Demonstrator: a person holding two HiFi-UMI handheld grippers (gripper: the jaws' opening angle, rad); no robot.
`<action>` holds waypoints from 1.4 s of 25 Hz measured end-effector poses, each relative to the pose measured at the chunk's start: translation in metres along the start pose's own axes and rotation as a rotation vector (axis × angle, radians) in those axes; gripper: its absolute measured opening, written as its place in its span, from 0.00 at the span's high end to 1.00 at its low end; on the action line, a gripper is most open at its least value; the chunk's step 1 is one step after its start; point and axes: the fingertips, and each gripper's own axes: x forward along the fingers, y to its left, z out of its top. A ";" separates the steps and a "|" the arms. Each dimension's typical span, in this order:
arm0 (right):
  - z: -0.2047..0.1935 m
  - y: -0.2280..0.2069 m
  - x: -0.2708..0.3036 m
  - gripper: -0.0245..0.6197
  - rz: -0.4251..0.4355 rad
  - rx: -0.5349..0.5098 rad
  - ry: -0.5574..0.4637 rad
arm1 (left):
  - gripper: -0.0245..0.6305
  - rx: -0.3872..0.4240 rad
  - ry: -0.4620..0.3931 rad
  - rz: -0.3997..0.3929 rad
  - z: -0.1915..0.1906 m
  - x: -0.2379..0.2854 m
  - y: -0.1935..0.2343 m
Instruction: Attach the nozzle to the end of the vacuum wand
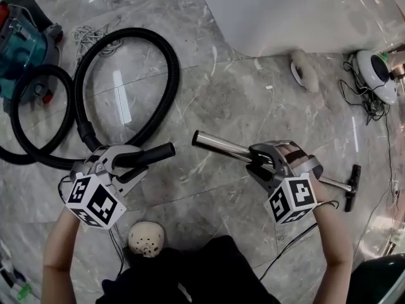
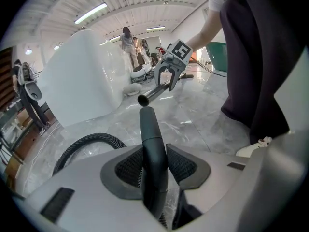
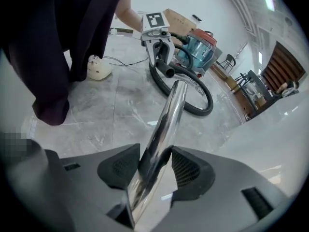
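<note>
My left gripper (image 1: 130, 163) is shut on the black tube end (image 1: 152, 155) of the vacuum hose (image 1: 161, 56); both pads press it (image 2: 152, 134). My right gripper (image 1: 256, 163) is shut on the chrome wand (image 1: 218, 144), which runs up between its pads (image 3: 169, 115). A black T-shaped nozzle (image 1: 352, 187) sits on the wand's far end, beyond my right hand. The wand's open end (image 2: 144, 100) faces the black tube's tip across a short gap. Each gripper view shows the other gripper: the right one (image 2: 169, 79) and the left one (image 3: 159, 52).
The teal vacuum body (image 1: 22, 43) stands at the far left, with the hose looped on the marble floor and a coiled cord (image 1: 95, 37) beside it. A big white object (image 1: 297, 11) fills the top. A white device with cables (image 1: 376, 75) lies right. My shoe (image 1: 147, 238) is below.
</note>
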 end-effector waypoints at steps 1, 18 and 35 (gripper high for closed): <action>0.005 0.006 0.000 0.64 0.010 -0.022 -0.003 | 0.72 0.010 0.004 -0.010 -0.001 -0.002 -0.004; 0.034 0.038 -0.008 0.64 0.045 -0.289 0.025 | 0.72 0.114 0.017 -0.141 0.002 -0.021 -0.046; 0.042 0.041 0.000 0.63 0.108 -0.313 0.030 | 0.72 0.150 0.041 -0.172 0.001 -0.020 -0.051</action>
